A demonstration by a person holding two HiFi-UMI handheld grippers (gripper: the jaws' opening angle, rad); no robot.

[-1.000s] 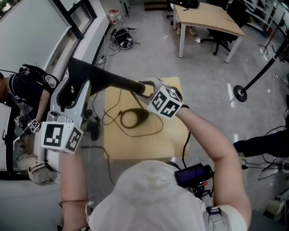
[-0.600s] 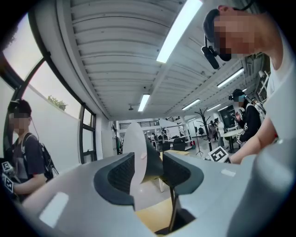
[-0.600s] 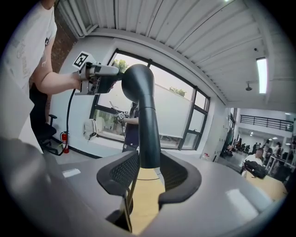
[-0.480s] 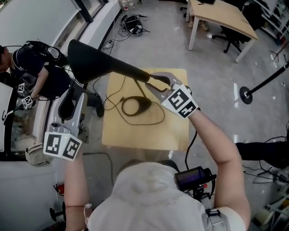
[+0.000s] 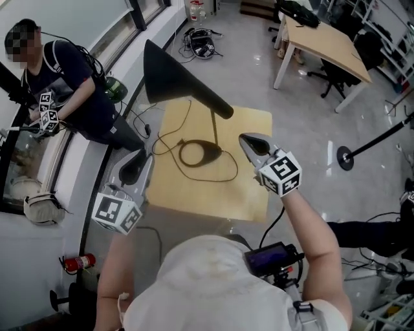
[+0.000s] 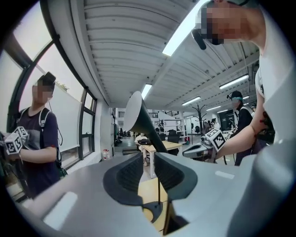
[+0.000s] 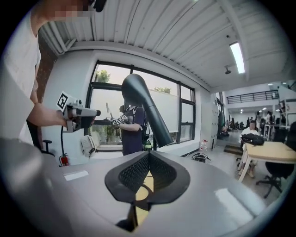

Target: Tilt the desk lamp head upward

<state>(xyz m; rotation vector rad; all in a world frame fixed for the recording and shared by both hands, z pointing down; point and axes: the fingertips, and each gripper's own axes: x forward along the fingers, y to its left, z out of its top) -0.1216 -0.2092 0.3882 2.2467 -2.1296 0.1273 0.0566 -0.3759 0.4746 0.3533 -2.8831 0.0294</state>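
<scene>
Pointing upward, the lamp head (image 5: pixel 171 77) stands over the yellow table (image 5: pixel 246 194), so the tilt looks done. Off it, the left gripper (image 5: pixel 136 160) has just been closing, jaws a crack apart on nothing; the right gripper (image 5: pixel 249 143) is pinched together, empty.

Open-plan office: desk (image 5: pixel 330 42), big windows (image 7: pixel 186 115), ceiling strip lights (image 7: pixel 237 56).

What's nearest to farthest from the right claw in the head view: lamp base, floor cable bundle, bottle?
1. lamp base, on the table, left of the right claw
2. cable bundle, on the floor beyond
3. bottle, farther still behind it
</scene>
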